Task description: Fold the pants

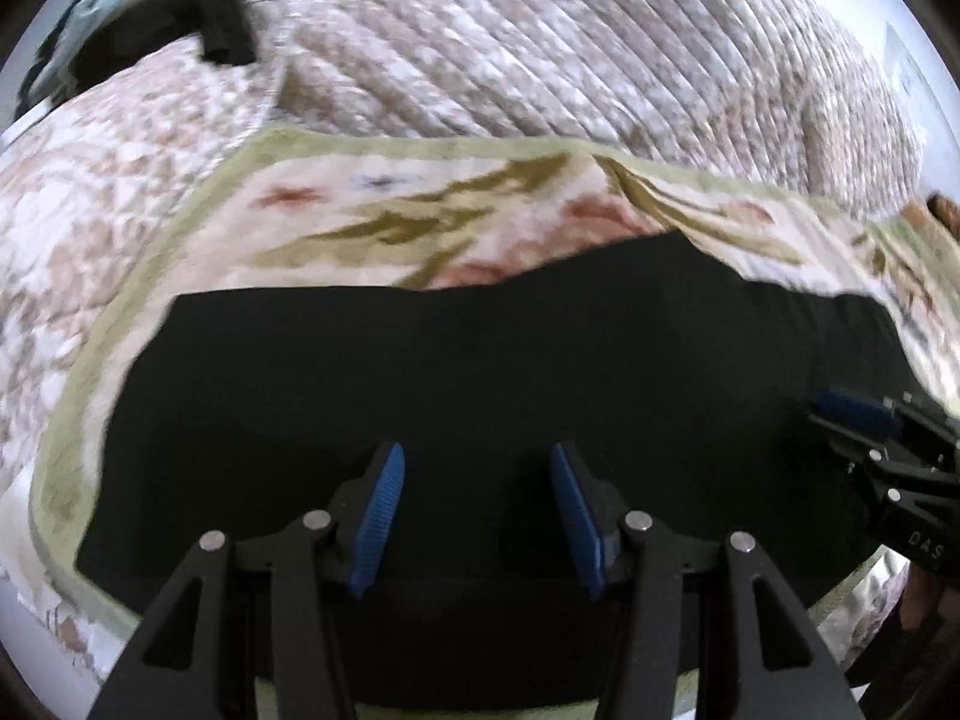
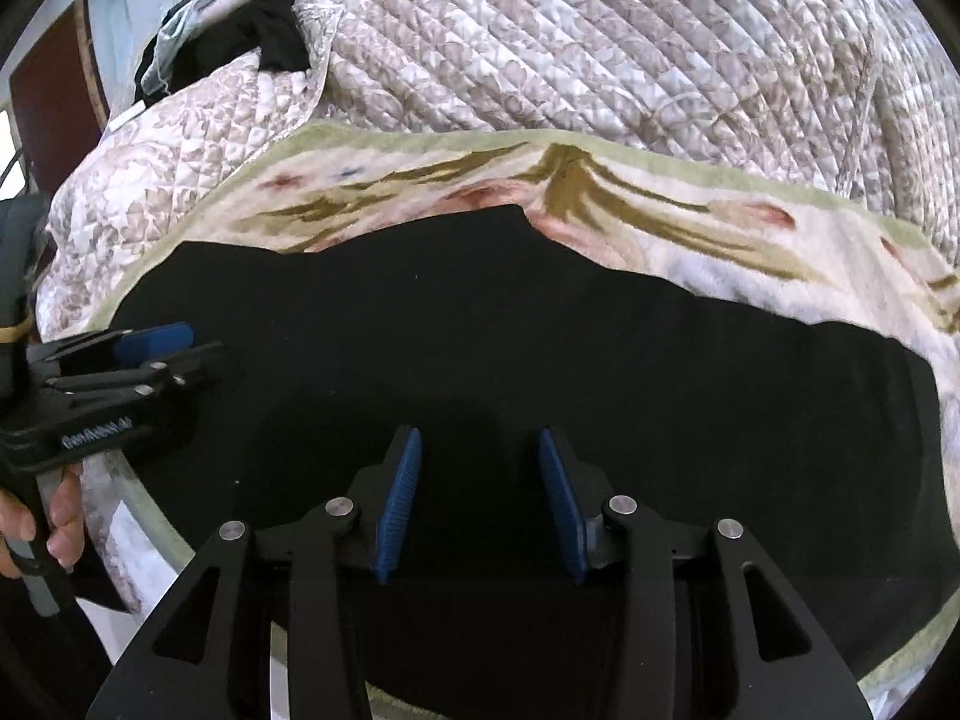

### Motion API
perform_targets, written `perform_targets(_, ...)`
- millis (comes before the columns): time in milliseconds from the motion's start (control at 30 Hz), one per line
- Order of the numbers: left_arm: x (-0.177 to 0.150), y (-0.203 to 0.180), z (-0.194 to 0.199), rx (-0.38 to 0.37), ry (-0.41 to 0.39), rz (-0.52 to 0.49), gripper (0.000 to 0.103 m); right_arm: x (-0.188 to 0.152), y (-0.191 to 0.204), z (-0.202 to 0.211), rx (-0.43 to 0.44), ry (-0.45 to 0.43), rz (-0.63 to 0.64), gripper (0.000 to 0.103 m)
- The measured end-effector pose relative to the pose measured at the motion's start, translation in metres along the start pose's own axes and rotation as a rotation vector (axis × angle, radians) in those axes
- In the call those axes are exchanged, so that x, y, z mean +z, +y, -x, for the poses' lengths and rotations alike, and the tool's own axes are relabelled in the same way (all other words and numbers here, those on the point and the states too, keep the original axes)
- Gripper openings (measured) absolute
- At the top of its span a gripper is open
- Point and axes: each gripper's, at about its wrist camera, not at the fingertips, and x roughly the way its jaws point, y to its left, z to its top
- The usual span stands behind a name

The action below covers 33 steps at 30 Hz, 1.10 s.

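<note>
In the left wrist view, the black pants (image 1: 456, 372) are seen spread flat on a floral blanket (image 1: 420, 204) over the bed; the left claw (image 1: 477, 516) is held partly open, empty.

In the right wrist view, the right claw (image 2: 477, 501) is likewise parted, gripping nothing. Soft, limp cloth is judged; an edge should be pinched.

Bunched quilt (image 2: 600, 42) walls the far side; flat black pants (image 2: 540, 348) leave room above.

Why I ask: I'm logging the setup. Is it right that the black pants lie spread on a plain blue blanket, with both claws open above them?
Not quite: the blanket is cream with a floral pattern and green border, not plain blue, as the right wrist view shows. The black pants do lie spread on it, left claw and right claw open.
</note>
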Motion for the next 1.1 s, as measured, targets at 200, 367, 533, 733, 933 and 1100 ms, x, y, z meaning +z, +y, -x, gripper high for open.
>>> perform_targets(200, -0.001, 0.077, 0.016, 0.165, -0.069, 0.19, 0.055, -0.001, -0.002, 0.003, 0.028, -0.007, -0.029, 0.042)
perform_targets(367, -0.016, 0.143, 0.013, 0.213, -0.054, 0.404, 0.056, -0.001, -0.001, 0.002, 0.037, -0.009, -0.031, 0.042)
perform_targets(533, -0.021, 0.148, 0.009, 0.16, -0.055, 0.42, 0.057, 0.001, -0.003, 0.002, 0.058, -0.011, -0.054, 0.042)
perform_targets(733, -0.02, 0.141, 0.009, 0.006, -0.064, 0.443, 0.062, 0.001, -0.003, 0.001, 0.073, -0.013, -0.062, 0.042)
perform_targets(933, -0.017, 0.14, 0.003, 0.074, -0.054, 0.431, 0.061, 0.002, -0.003, -0.001, 0.093, -0.012, -0.074, 0.042)
perform_targets(1100, -0.017, 0.137, 0.004, 0.053, -0.055, 0.426, 0.06, 0.002, -0.005, -0.001, 0.101, -0.014, -0.092, 0.042)
